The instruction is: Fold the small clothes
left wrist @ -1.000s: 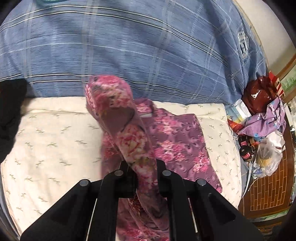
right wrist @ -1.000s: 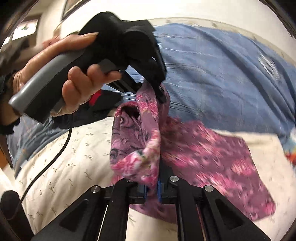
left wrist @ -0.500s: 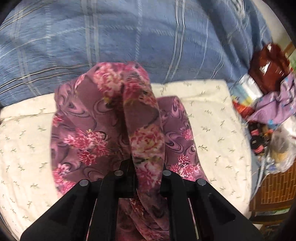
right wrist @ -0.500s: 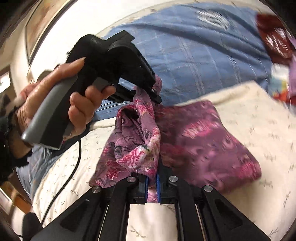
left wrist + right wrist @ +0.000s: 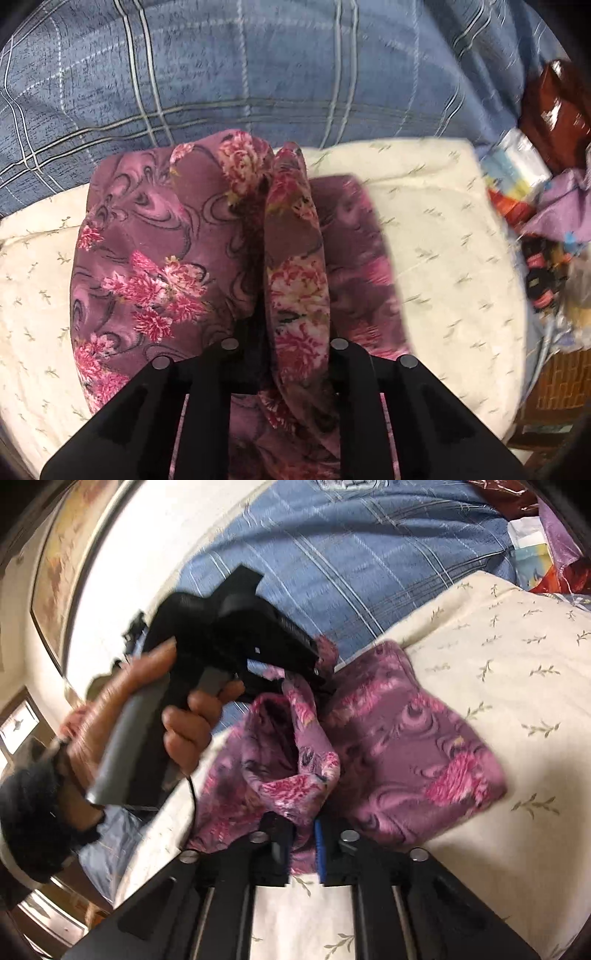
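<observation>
A purple garment with pink flowers (image 5: 147, 258) lies doubled over on a cream sheet (image 5: 424, 221). My left gripper (image 5: 282, 332) points steeply down with a raised fold of the garment between its fingers. Its jaws are opening, and the cloth still hangs from them. In the right wrist view a hand (image 5: 147, 720) holds that left gripper (image 5: 319, 681) above the garment (image 5: 424, 746), with cloth trailing from its tip. My right gripper (image 5: 301, 845) is shut on the near edge of the same raised fold.
A blue plaid blanket (image 5: 258, 74) covers the bed behind the sheet (image 5: 517, 646). Bags and loose clutter (image 5: 546, 221) pile up at the right, with a dark red bag (image 5: 554, 110) among them. A framed picture (image 5: 62, 572) hangs on the wall at the left.
Both grippers carried the lifted edge across and down, so the garment now lies doubled over. The left jaws stand slightly wider apart. The right wrist view has rolled.
</observation>
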`<state>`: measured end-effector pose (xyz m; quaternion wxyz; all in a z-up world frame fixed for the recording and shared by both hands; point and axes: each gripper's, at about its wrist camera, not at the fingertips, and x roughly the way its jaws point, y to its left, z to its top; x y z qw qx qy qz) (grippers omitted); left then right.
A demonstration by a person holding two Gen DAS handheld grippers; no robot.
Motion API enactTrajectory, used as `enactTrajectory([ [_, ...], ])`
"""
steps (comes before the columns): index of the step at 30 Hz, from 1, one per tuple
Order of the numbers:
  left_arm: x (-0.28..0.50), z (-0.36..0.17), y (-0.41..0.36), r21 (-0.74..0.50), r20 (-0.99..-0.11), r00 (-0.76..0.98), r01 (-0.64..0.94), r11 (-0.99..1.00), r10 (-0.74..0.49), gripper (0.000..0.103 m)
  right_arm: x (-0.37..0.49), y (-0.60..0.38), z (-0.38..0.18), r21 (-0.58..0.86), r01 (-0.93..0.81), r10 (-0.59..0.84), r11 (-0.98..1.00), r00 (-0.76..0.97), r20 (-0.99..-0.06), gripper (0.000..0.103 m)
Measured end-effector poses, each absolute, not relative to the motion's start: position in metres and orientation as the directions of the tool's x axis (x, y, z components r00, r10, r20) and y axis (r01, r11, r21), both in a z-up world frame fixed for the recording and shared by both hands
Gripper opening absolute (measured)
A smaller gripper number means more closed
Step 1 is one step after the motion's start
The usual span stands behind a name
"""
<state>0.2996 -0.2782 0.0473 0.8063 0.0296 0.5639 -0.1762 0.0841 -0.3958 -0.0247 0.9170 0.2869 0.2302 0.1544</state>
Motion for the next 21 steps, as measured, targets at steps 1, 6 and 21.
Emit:
enactTrajectory([
  [1, 0.298, 0.051, -0.282, -0.162, -0.915, 0.304, 0.324, 0.932, -0.265, 0.013, 0.082, -0.399, -0.023, 0.603, -0.146, 0.408, 0.784, 0.853, -0.324, 0.006],
  [6, 0.291, 0.048, -0.32, -0.124, -0.918, 0.307, 0.381, 0.916, -0.252, 0.014, 0.073, -0.432, -0.027, 0.666, -0.087, 0.373, 0.741, 0.877, -0.301, 0.006],
  [21, 0.304, 0.105, -0.173, -0.5, -0.756, 0.355, 0.229, 0.835, -0.55, 0.06, 0.061, -0.501, 0.0, 0.685, 0.007, 0.291, 0.728, 0.902, -0.318, 0.05],
])
